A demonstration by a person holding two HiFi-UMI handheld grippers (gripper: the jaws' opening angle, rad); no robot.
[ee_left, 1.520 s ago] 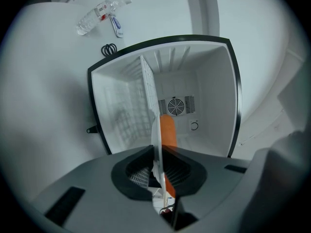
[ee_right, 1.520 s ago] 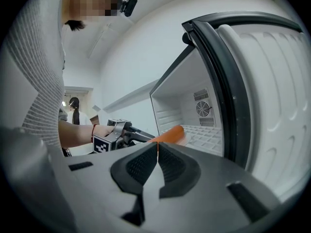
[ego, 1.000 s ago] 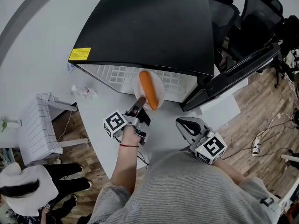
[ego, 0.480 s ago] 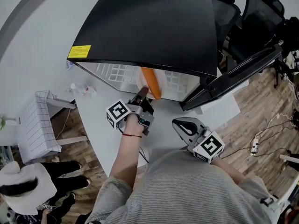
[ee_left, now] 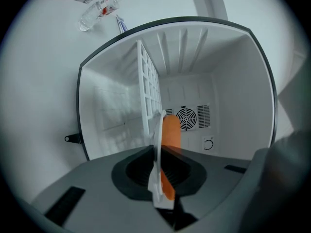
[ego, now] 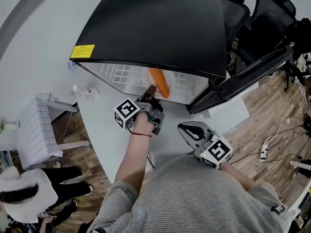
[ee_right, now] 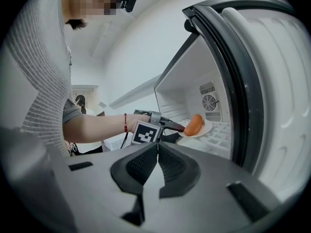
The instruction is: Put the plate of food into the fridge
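Observation:
A white plate [ee_left: 158,149] with an orange sausage [ego: 159,81] on it is held by its near rim in my left gripper [ego: 151,90], which is shut on it. The plate sits in the fridge's [ego: 160,28] open mouth, just over the white wire shelf [ego: 121,75]; the black top hides most of it from the head view. In the right gripper view the sausage [ee_right: 193,124] and plate [ee_right: 203,130] hover over the shelf. My right gripper [ego: 187,128] hangs back over the table, shut and holding nothing.
The fridge door [ego: 243,76] stands open to the right. A white table [ego: 104,130] lies below the grippers, with a crumpled plastic bottle [ego: 82,91] at its left. Office chairs [ego: 257,18] stand behind; a cloth-covered stool [ego: 41,130] and a person [ego: 19,188] are at the left.
My left gripper has pushed forward with the plate, which has gone from in front of the fridge to partly under its top. The right gripper has shifted slightly left.

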